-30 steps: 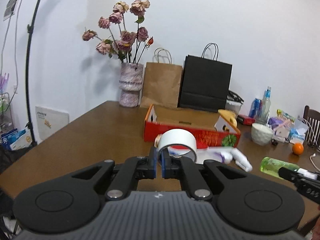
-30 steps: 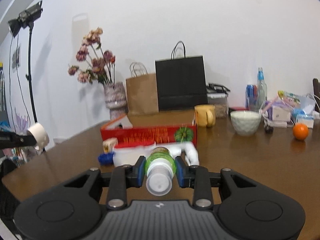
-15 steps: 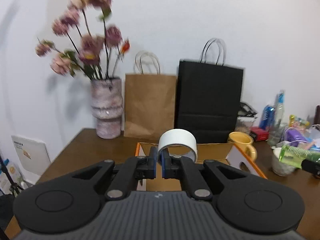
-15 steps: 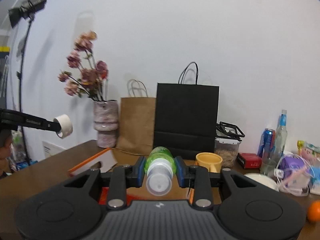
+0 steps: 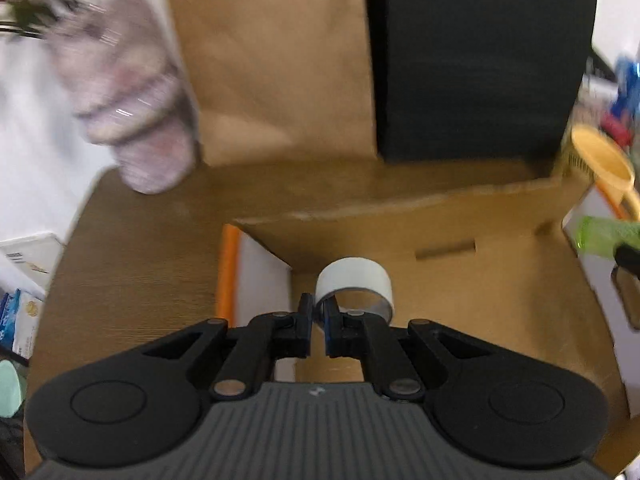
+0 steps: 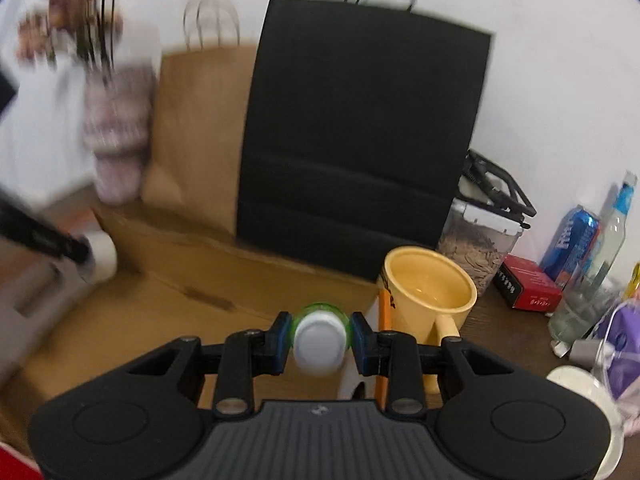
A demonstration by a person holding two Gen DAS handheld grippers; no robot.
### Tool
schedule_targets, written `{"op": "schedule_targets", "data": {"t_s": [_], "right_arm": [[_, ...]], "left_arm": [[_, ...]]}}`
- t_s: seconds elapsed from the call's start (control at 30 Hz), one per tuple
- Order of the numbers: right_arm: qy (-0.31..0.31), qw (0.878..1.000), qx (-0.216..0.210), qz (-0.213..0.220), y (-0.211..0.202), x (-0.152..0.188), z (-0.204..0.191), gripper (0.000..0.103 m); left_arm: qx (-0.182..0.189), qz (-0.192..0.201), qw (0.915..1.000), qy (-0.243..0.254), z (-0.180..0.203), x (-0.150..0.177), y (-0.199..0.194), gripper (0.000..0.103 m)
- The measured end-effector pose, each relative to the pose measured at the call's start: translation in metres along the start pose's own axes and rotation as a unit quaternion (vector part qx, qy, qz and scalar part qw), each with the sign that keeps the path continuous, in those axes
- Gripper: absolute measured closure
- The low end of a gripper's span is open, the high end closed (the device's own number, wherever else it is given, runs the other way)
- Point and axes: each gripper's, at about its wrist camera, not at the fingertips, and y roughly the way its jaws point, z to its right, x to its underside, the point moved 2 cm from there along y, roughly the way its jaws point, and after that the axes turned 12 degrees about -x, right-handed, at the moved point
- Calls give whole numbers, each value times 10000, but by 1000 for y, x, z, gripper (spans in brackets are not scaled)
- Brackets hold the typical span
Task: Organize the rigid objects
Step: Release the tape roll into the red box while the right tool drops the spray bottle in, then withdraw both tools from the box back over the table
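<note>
My left gripper (image 5: 317,320) is shut on the wall of a white tape roll (image 5: 354,280) and holds it over the left part of an open cardboard box (image 5: 460,300). My right gripper (image 6: 320,338) is shut on a green bottle with a white cap (image 6: 319,342), over the box's right side (image 6: 132,320). The bottle's green end (image 5: 600,236) shows at the right edge of the left wrist view. The tape roll (image 6: 102,258) and the left gripper's tip show at the left of the right wrist view.
A brown paper bag (image 5: 272,60), a black paper bag (image 6: 360,140) and a vase of flowers (image 5: 132,108) stand behind the box. A yellow mug (image 6: 428,300) stands by the box's right end, with a jar of seeds (image 6: 476,248), a can, bottles and a white bowl to the right.
Both grippers have moved forward and tilted down over the open box, carrying the tape roll and the bottle. The bags and vase are much nearer.
</note>
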Motion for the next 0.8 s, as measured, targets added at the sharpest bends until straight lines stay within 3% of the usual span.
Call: {"op": "schedule_targets", "data": {"t_s": [0.07, 0.13, 0.17, 0.2, 0.27, 0.33, 0.37, 0.47, 0.53, 0.6, 0.8], "right_arm": [[-163, 9996, 75, -206, 16, 3, -1, 73], [-242, 9992, 89, -296, 21, 4, -1, 69], [-257, 9991, 109, -304, 23, 4, 0, 59], [-246, 9991, 20, -331, 24, 5, 2, 48], [-51, 9988, -219, -432, 27, 5, 6, 47], [145, 9986, -344, -372, 26, 5, 12, 46], [215, 9982, -401, -378, 25, 5, 14, 46], [318, 9978, -524, -238, 16, 4, 15, 38], [366, 9979, -510, -131, -4, -3, 13, 32], [227, 9987, -455, 49, -32, -14, 8, 19], [162, 9980, -439, 429, -129, -45, 2, 12]], "left_arm": [[-265, -49, 9995, 161, 7, 1, 12, 87], [-332, 93, 9989, 309, 11, 5, 17, 64], [-323, 180, 9988, 306, 10, 9, 19, 54], [-337, 330, 9981, 408, 13, 12, 18, 53], [-478, 417, 9959, 643, 20, 18, 15, 53], [-353, 371, 9969, 599, 21, 17, 11, 49], [-367, 366, 9968, 606, 21, 17, 10, 41], [-622, 605, 9943, 627, 20, 16, -4, 37], [-517, 689, 9949, 531, 14, 14, -26, 36], [-428, 745, 9953, 438, 5, 12, -51, 34], [-373, 989, 9944, 11, -35, 10, -144, 24]]}}
